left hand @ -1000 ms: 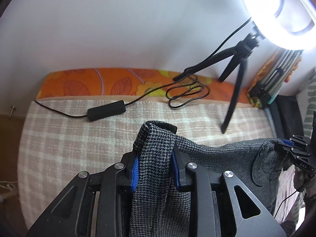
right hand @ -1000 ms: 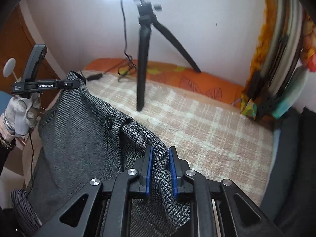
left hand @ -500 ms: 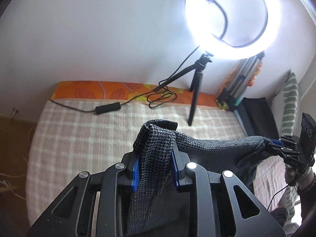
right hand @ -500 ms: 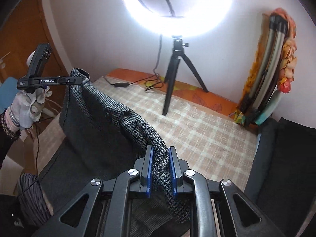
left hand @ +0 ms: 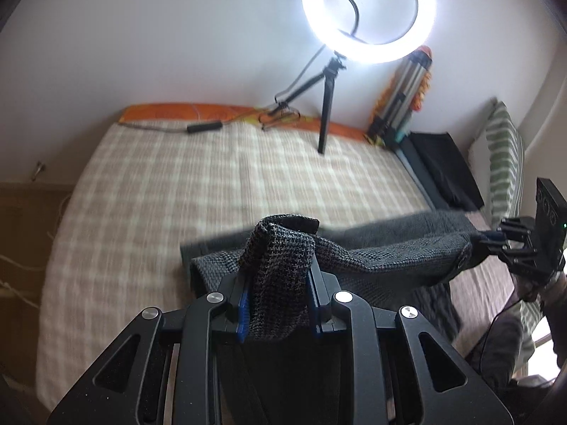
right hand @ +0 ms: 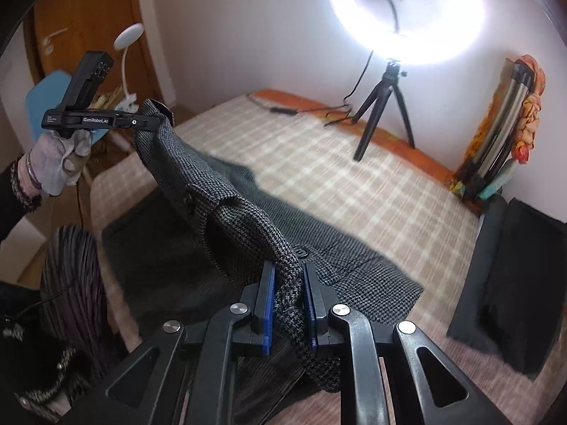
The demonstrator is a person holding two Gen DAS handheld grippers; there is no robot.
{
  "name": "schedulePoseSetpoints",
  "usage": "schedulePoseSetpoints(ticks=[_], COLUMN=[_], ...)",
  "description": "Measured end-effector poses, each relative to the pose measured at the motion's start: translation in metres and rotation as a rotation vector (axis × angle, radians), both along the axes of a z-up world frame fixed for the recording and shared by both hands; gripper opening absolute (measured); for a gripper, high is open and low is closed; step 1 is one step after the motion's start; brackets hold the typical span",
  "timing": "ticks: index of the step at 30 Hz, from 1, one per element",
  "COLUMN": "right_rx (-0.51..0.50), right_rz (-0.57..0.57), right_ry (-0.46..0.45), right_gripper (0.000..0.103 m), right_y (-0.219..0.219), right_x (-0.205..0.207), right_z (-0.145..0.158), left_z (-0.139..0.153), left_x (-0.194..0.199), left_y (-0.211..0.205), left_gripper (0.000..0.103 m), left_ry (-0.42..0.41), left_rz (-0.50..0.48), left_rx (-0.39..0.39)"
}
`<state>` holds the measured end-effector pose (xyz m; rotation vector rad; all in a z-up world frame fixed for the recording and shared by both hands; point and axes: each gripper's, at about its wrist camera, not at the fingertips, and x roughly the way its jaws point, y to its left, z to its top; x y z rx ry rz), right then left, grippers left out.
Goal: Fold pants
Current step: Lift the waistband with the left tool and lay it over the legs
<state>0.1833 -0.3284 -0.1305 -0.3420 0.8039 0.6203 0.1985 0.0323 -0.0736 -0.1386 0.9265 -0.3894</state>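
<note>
The main light is a ring light (left hand: 368, 14) on a tripod near the far edge of the bed (left hand: 141, 194). It is overexposed in both views, a pure white ring with glare spreading on the white wall (left hand: 159, 35) around it. The room is moderately bright. The checked bed cover is smeared by motion blur. Fisheye distortion bends the room lines, and the picture corners fall into dark vignette.
</note>
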Motion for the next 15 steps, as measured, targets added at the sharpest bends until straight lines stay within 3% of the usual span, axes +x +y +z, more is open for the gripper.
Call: schedulePoseSetpoints(ticks=[10, 15], right_rx=[-0.055, -0.072], right_rz=[0.012, 0.02], right_ry=[0.021, 0.037], right_gripper=[0.013, 0.013], right_y=[0.007, 0.009], right_x=[-0.043, -0.059], right_z=[-0.039, -0.057], left_z=[-0.037, -0.035], left_x=[-0.061, -0.086], left_y=[0.018, 0.036], left_gripper=[0.037, 0.041], left_ry=[0.057, 0.066], left_rz=[-0.004, 0.018], left_rx=[-0.014, 0.006])
